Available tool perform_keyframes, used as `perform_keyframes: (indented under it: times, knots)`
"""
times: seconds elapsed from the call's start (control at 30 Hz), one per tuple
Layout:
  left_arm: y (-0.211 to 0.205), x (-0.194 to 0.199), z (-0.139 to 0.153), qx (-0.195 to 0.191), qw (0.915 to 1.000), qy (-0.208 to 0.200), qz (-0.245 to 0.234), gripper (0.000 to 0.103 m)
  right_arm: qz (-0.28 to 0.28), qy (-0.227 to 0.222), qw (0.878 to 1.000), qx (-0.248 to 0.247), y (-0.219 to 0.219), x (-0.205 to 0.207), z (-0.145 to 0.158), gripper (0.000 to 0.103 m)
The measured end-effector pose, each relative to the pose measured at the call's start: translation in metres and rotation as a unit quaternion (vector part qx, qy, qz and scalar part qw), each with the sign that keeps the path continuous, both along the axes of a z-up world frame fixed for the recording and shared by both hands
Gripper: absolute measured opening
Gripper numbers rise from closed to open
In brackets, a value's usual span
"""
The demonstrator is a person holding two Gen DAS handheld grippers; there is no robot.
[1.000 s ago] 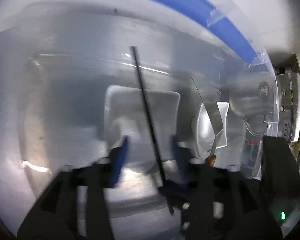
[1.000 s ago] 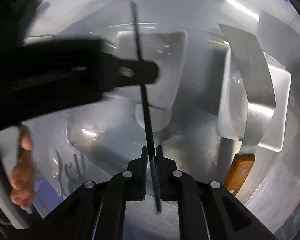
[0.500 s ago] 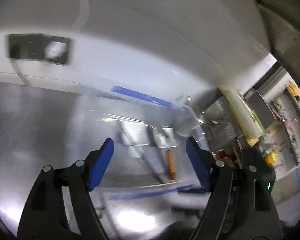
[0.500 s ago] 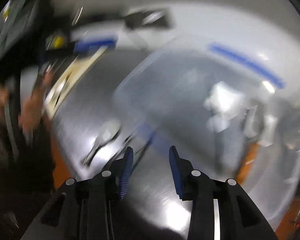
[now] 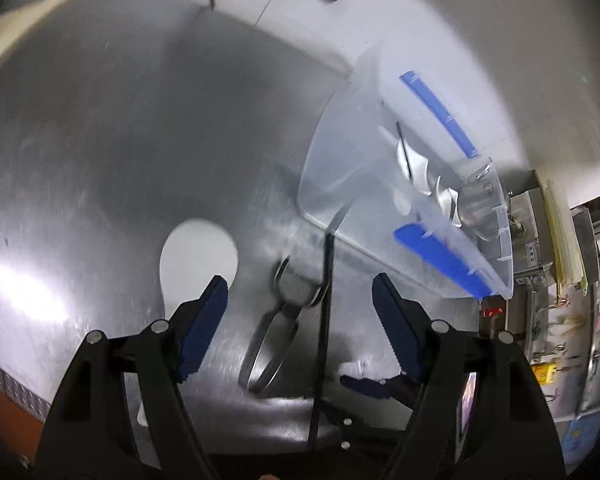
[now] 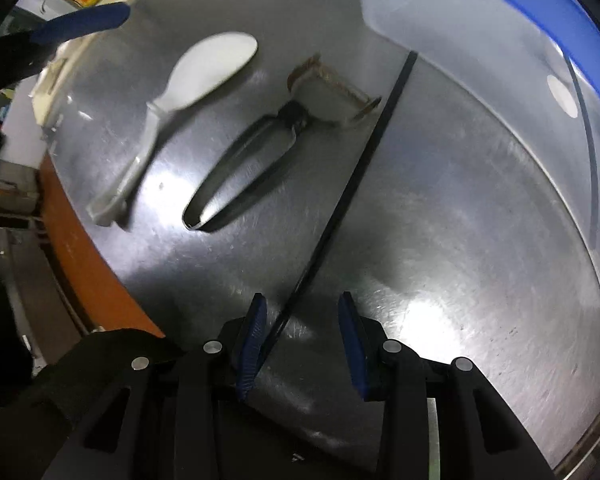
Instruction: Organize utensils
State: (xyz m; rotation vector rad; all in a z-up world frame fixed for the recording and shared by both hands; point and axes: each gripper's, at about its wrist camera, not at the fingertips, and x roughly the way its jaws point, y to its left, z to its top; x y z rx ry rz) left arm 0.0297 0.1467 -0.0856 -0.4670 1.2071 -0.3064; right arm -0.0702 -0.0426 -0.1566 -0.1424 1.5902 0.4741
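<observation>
Over the brushed steel counter (image 6: 440, 240), right claw (image 6: 302, 340) half-parted and just widened, the thin black chopstick (image 6: 364, 160) lying loose between its pads toward one o'clock. Left claw (image 5: 300, 320) gapes wide, empty. White plastic rice paddle (image 6: 204, 68) at eleven, metal tongs (image 6: 252, 164) beside, clear blue-handled bin (image 5: 364, 184) at two. No readable writing.

**Utensils out on the steel desk**

A white rice paddle (image 6: 204, 68) lies flat, blade toward one o'clock. Beside it, at its three o'clock, lie metal tongs (image 6: 252, 160), arms spread, then a long black chopstick (image 6: 348, 188) running straight toward the clear bin (image 5: 352, 152).
</observation>
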Motion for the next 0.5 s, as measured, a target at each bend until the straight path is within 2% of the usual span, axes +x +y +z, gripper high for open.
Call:
perform_keyframes:
  times: [0.13, 0.23, 0.27, 0.43, 0.5]
  knots:
    - [0.000, -0.004, -0.008, -0.008, 0.9999, 0.008, -0.002, 0.071, 0.016, -0.016, 1.000, -0.011, 0.002, -0.009, -0.003, 0.039]
    - [-0.001, -0.007, -0.015, -0.017, 0.9996, 0.016, -0.012, 0.071, 0.009, -0.029, 0.999, -0.025, -0.001, -0.014, -0.005, 0.020]
    - [-0.003, -0.007, -0.016, -0.019, 0.9995, 0.020, -0.016, 0.071, 0.004, -0.031, 0.999, -0.034, -0.006, -0.014, -0.006, 0.009]
    - [-0.022, -0.008, -0.033, -0.039, 0.9975, 0.047, -0.037, 0.071, -0.034, -0.020, 0.999, -0.017, -0.032, -0.013, -0.005, 0.007]
    - [-0.033, -0.011, -0.041, -0.048, 0.9961, 0.058, -0.047, 0.071, -0.058, 0.007, 0.998, 0.021, -0.048, -0.014, -0.008, 0.007]
